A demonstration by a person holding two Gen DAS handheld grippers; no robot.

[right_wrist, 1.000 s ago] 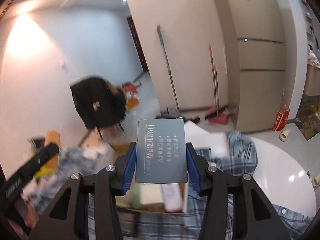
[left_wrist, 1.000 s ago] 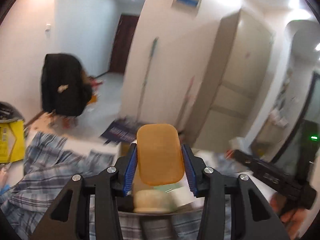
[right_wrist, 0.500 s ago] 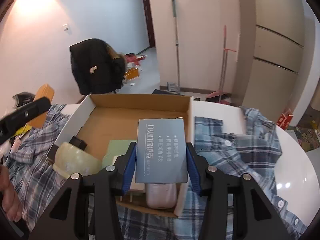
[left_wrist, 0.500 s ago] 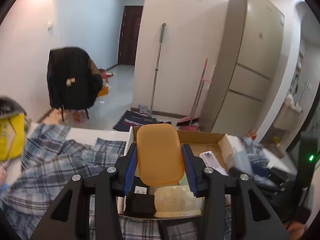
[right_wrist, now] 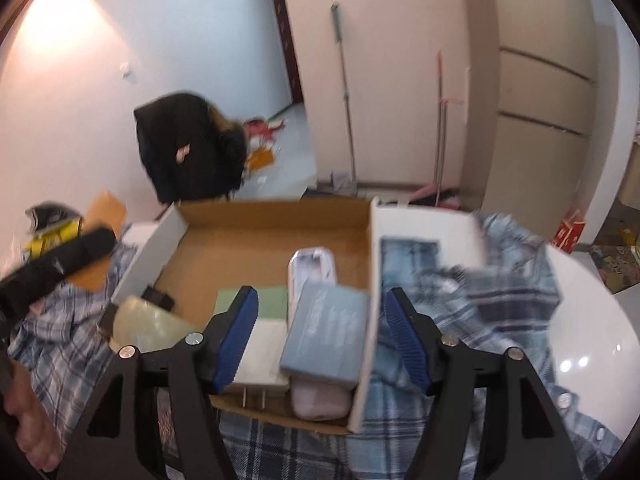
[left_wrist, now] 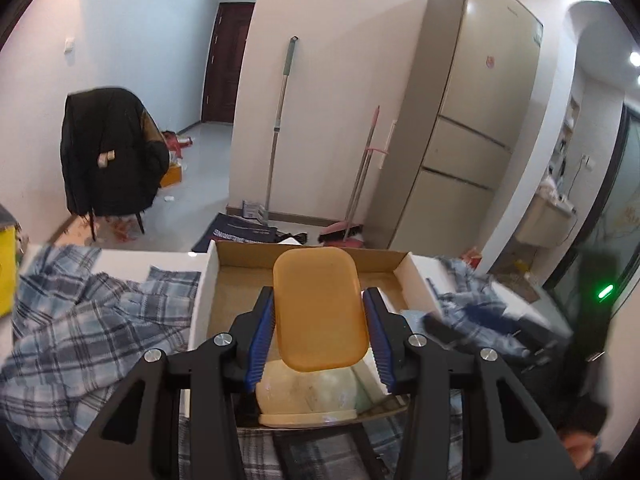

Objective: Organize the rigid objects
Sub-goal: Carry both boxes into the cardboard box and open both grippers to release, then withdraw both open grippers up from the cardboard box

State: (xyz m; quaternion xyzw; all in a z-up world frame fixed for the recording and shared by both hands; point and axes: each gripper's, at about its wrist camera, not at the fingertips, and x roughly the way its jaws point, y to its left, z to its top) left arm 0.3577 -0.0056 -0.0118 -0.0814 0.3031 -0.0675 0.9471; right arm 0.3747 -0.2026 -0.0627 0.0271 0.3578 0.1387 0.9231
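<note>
I see one open cardboard box (right_wrist: 256,240) on the white bench (right_wrist: 592,344), sitting on a blue plaid shirt (right_wrist: 500,304) spread over it. Inside lie a pale dome-shaped bowl (right_wrist: 148,324) turned upside down at the near left corner, a green card (right_wrist: 272,300), a white flat box (right_wrist: 262,356), a white slim device (right_wrist: 312,270), a pinkish case (right_wrist: 320,402) and, lying tilted on top of that, one grey-blue packet (right_wrist: 326,336). My right tool (right_wrist: 320,344) has just been spreading its jaws; they stand wide, clear of the packet that lies between them in the box. My left tool (left_wrist: 320,330) pinches one orange plastic lid (left_wrist: 318,308) upright over the box, just above the bowl. Beyond the bench stand a jacket-draped chair (left_wrist: 108,152), a mop (left_wrist: 280,128), a pink broom (left_wrist: 360,184) and a beige refrigerator (left_wrist: 468,132).
</note>
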